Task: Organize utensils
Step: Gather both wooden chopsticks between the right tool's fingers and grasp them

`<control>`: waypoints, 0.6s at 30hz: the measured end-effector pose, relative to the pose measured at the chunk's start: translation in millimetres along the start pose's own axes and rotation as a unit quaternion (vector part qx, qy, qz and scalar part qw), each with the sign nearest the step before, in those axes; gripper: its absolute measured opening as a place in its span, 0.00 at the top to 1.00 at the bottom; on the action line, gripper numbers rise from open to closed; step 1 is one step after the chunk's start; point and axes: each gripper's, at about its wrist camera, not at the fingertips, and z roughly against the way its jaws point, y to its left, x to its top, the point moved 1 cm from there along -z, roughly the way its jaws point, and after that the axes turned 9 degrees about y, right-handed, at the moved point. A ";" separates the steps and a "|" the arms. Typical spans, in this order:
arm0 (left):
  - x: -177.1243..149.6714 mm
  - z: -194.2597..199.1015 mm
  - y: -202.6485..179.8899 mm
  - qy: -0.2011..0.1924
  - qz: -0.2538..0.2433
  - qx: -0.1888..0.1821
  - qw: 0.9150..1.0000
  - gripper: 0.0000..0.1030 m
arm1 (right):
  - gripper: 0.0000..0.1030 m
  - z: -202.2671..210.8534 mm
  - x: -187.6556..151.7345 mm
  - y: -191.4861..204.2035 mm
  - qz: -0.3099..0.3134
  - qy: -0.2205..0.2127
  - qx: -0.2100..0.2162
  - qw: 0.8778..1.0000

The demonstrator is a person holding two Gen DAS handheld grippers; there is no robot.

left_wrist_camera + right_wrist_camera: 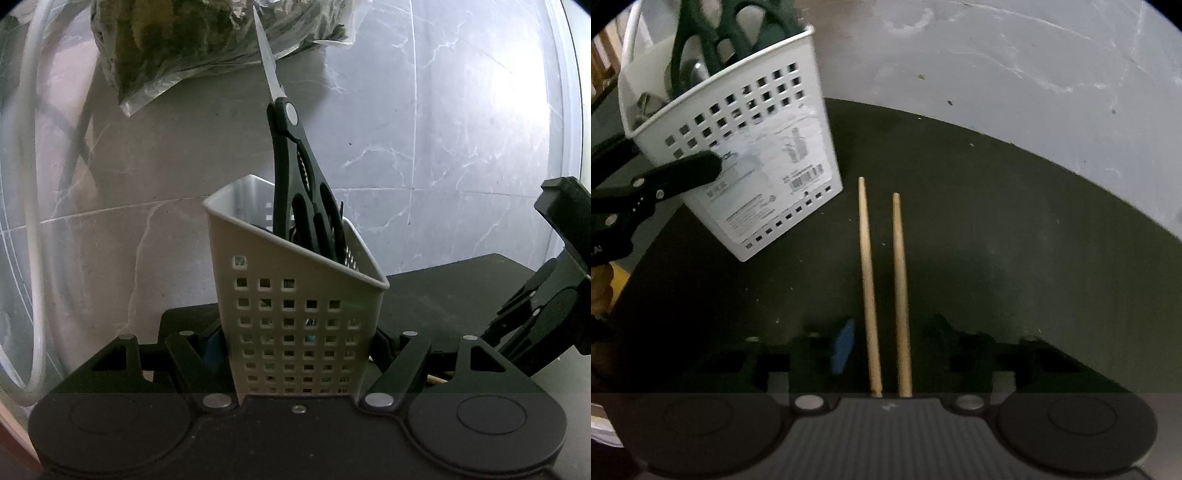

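On the dark mat: a white perforated utensil caddy (295,314) is standing with its base on the black surface (979,221); two wooden chopsticks (882,288) are lying beside it
Left gripper (295,339): its jaws are closing on the caddy's lower walls, one finger (184,354) on each side; the pads are pressing the plastic, so the tongs are holding the caddy at a wide grip; in the right wrist view one black finger is lying across the caddy's labelled side
Caddy: it is leaning a little in the right wrist view; square holes are running across its walls; a printed label with a barcode (807,179) is covering one face
Scissors (299,177): black-handled kitchen scissors are standing handles-down in the caddy; the pale blade (267,62) is pointing up and out over the rim; other metal pieces are showing inside, too dark to name
Right gripper (890,354): its jaws are standing partly apart, neither wide nor tight; the two chopsticks are running between the fingers, near ends hidden under the body; whether the pads are touching the wood I cannot tell; a blue pad (844,347) is showing on the left finger
Chopsticks: they are lying nearly parallel, slightly apart, tips pointing away from the camera, just right of the caddy
Background: grey marbled floor tiles (443,166) are lying beyond the mat; a clear plastic bag (207,40) of dark material and a white hose (31,184) are showing in the left wrist view
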 end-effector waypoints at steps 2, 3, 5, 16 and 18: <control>0.0 0.0 -0.1 0.000 -0.001 0.000 1.000 0.26 | 0.72 -0.7 2.2 2.5 0.006 0.003 0.000 1.000; 0.0 0.0 -0.4 0.000 0.000 0.000 1.000 0.26 | 0.72 -0.6 2.2 3.1 0.009 0.006 -0.002 1.000; 0.0 0.2 -0.3 0.000 -0.001 0.000 1.000 0.26 | 0.70 -0.8 2.6 4.4 0.018 0.021 -0.004 1.000; -0.4 0.5 1.2 0.000 -0.002 -0.004 1.000 0.26 | 0.88 -5.4 20.1 6.4 0.023 0.088 -0.021 0.996; -0.3 0.4 2.0 0.001 -0.002 -0.004 1.000 0.26 | 0.88 -4.6 18.3 2.7 0.011 0.084 -0.017 0.996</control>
